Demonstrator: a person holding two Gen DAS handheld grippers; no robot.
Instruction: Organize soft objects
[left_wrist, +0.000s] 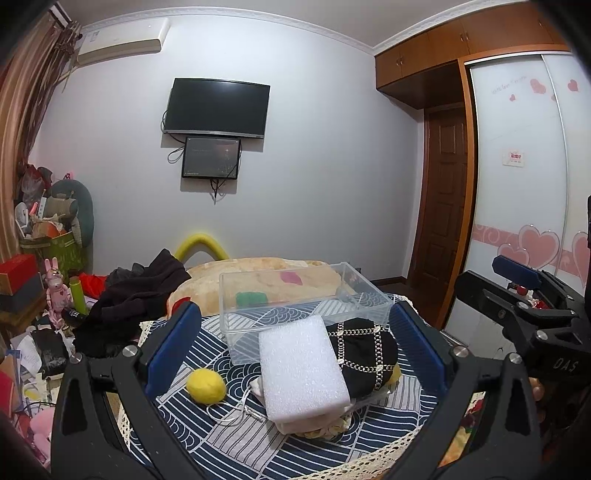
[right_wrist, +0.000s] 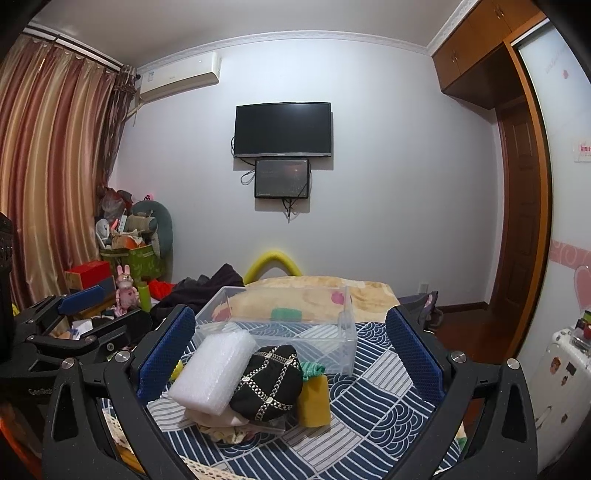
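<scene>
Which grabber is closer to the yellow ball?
Left, probably. The yellow ball lies just ahead of the open left gripper, by its left jaw. The right gripper, also open, faces the pile from the other side, where the ball is hidden.

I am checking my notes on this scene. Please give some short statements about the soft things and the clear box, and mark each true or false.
1. The clear plastic box already holds the white foam block. False: the box is empty, and the block lies on the pile in front of it.
2. The yellow ball lies on the patterned cloth. True.
3. The left gripper has its jaws closed on the black pouch. False: its jaws are open and hold nothing.
4. The right gripper is open. True.
</scene>
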